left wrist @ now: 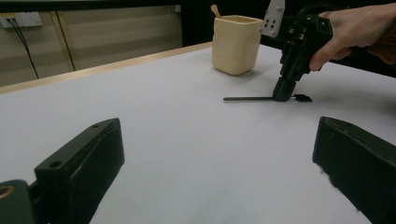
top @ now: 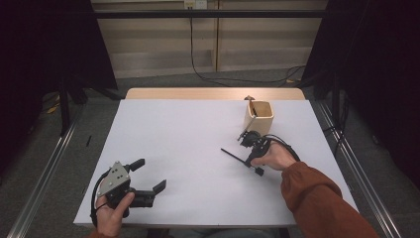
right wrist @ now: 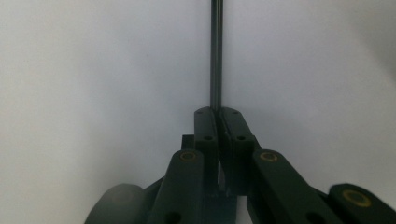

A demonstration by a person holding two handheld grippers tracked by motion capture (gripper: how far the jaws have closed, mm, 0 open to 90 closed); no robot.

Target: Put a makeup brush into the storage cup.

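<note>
Starting on the left side of the high view: the left hand-held gripper [top: 149, 173] sits low at about 7 o'clock on the white counter [top: 188, 148], held in the person's left hand [top: 113, 214]. Its jaws are spread wide apart with nothing between them, just bare counter, and you can see the same wide gap in the left gripper view [left wrist: 215, 158]. It has the grey three-cornered plate on top and a cable looping off its back.

Moving right, past the middle: there's a thin dark rod-like tool [top: 233, 155] lying flat on the counter at roughly 3 o'clock from the centre. It could be a spoon or stirrer handle, but I can't tell which. The right hand-held gripper [top: 249, 159] is pointed down at it and clamped right on it, jaws pinched together around the rod. In the right gripper view the rod [right wrist: 215, 51] runs straight up toward 12 o'clock out of the closed fingertips [right wrist: 217, 116]. The right hand [top: 277, 157], in a rust-orange sleeve, comes in from 5 o'clock.

Just beyond that gripper, toward 1 o'clock, stands a cream-coloured cup [top: 259, 118], upright, with a small wooden utensil [top: 249, 99] poking out of it. The cup is near the rod but apart from it.
</note>
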